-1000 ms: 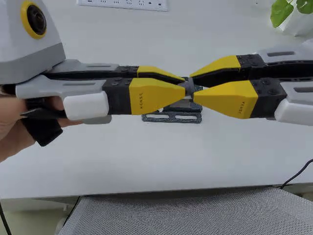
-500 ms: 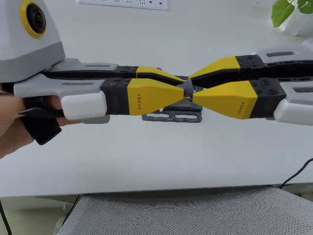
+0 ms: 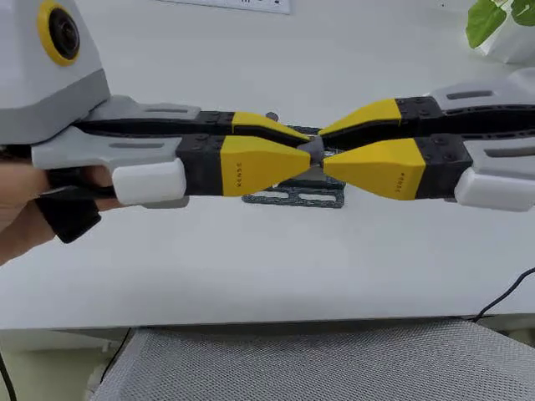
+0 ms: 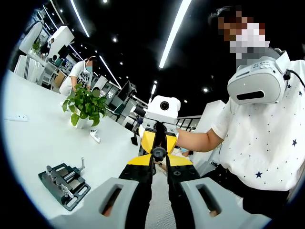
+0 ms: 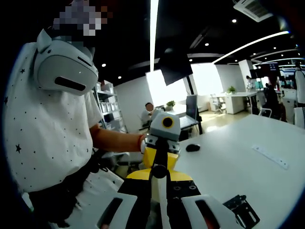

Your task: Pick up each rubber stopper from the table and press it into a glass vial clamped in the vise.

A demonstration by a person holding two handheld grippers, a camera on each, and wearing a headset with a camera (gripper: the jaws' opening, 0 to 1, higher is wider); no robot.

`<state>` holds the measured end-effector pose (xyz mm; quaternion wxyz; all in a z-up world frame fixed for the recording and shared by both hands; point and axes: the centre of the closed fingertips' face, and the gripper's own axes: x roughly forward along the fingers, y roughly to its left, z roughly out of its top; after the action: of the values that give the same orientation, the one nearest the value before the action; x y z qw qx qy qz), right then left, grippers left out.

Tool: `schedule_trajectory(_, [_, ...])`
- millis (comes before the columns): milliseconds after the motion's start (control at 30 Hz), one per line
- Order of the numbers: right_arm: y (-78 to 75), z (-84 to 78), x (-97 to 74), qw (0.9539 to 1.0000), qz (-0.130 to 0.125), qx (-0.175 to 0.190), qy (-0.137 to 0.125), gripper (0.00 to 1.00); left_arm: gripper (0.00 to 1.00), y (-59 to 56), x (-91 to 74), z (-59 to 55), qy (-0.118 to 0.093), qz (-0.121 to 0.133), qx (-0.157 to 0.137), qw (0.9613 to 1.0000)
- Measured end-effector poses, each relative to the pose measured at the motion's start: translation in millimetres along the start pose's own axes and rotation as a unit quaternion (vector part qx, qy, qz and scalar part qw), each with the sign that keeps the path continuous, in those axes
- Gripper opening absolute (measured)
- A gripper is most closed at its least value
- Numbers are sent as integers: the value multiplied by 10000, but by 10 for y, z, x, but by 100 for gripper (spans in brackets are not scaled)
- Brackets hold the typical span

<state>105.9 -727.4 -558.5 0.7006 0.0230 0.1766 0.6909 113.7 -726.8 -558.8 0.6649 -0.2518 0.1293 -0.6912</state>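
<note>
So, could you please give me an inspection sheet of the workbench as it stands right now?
Surface: white tabletop, plain and flat.
Job's things: small dark grey rubber stopper held in the air between both tips; black metal vise on the table beyond; any vial too small to tell.
Clutter: dark mouse-like object far along the table.
Grippers: left hand-held gripper and right hand-held gripper meet tip to tip, both shut on the stopper.
Cables: black cable at the table's front right edge.
Surroundings: green potted plant, white power strip, open office with people.
</note>
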Motion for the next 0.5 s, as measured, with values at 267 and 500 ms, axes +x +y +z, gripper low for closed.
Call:
schedule_trajectory(267, [-304, -51, -54, 9984, -474, 161, 255, 6, 22, 216, -189, -42, 80, 547, 241, 9982])
schedule_trajectory(500, [-737, -269, -16, 9877, -1186, 440, 914, 6, 40, 569, -416, -228, 561, 1461, 701, 9852])
